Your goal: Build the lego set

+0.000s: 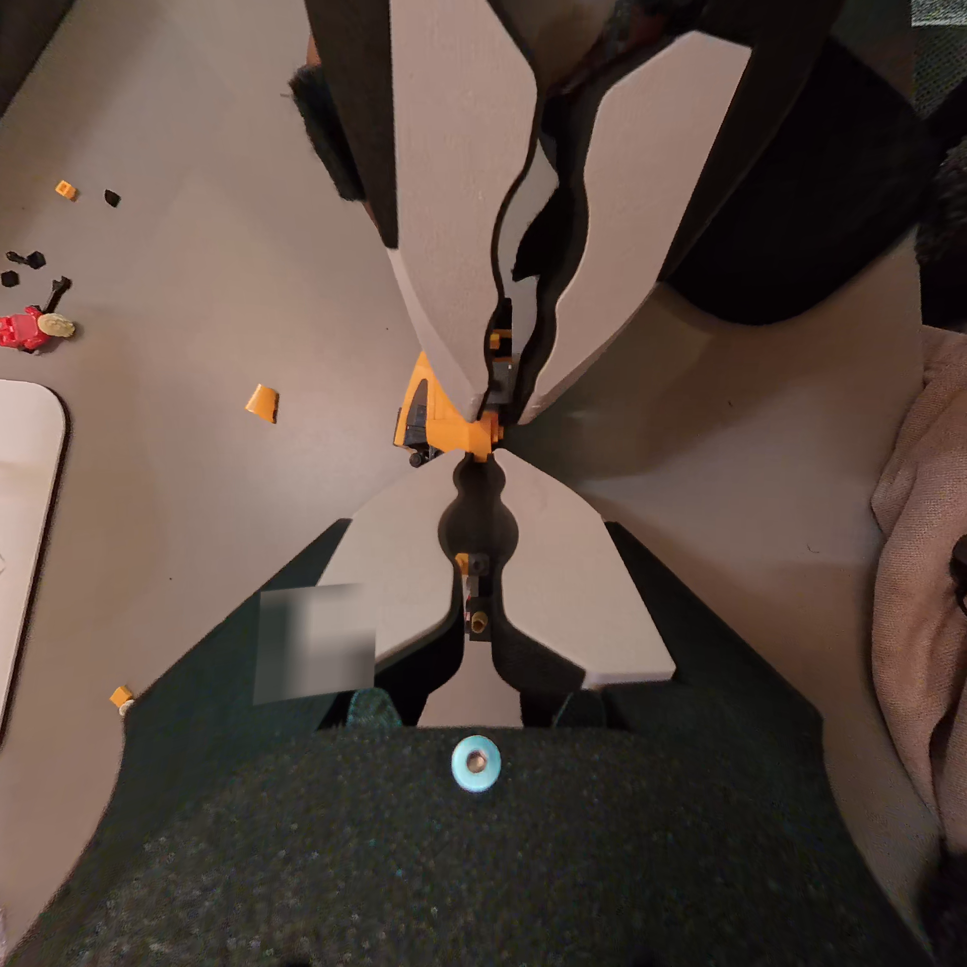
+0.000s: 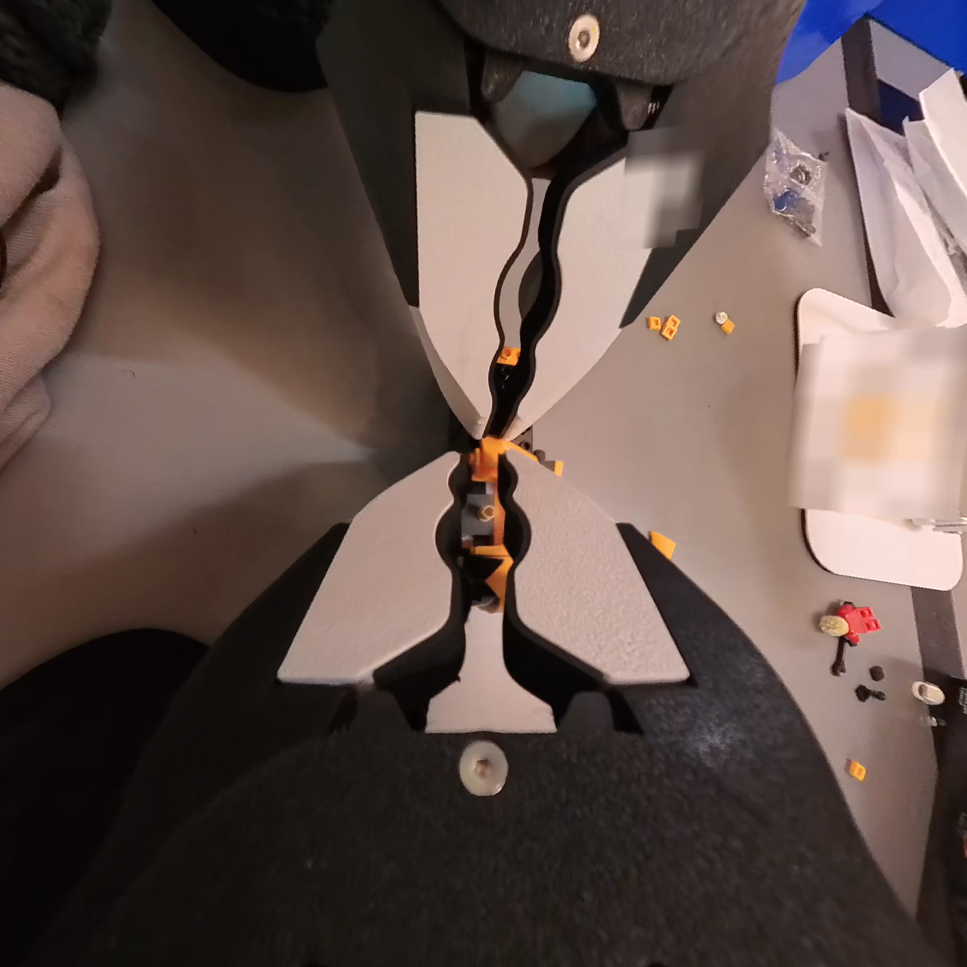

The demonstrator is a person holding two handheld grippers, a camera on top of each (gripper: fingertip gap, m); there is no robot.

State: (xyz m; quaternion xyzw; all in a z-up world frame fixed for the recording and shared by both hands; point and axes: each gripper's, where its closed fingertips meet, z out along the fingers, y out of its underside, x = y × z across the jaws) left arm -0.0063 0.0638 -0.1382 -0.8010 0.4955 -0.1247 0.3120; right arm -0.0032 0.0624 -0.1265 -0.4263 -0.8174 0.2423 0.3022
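A small orange and black brick model (image 1: 445, 418) is held above the grey table (image 1: 209, 261) between my two grippers, which meet tip to tip. My left gripper (image 1: 479, 458) comes from below in the left wrist view and is shut on an orange end of the model. My right gripper (image 1: 494, 413) comes from above and is shut on the model's other end. In the right wrist view, my right gripper (image 2: 484, 459) clamps the model (image 2: 484, 515), whose grey and orange parts show between its fingers. My left gripper (image 2: 497, 426) pinches it from above there.
Loose orange pieces (image 1: 261, 403) (image 2: 664, 327), small black parts (image 1: 26, 259) and a red toy figure (image 1: 23, 329) (image 2: 858, 620) lie on the table. A white board (image 2: 879, 554), a plastic bag of parts (image 2: 793, 188) and a fabric sleeve (image 1: 921, 523) lie at the sides.
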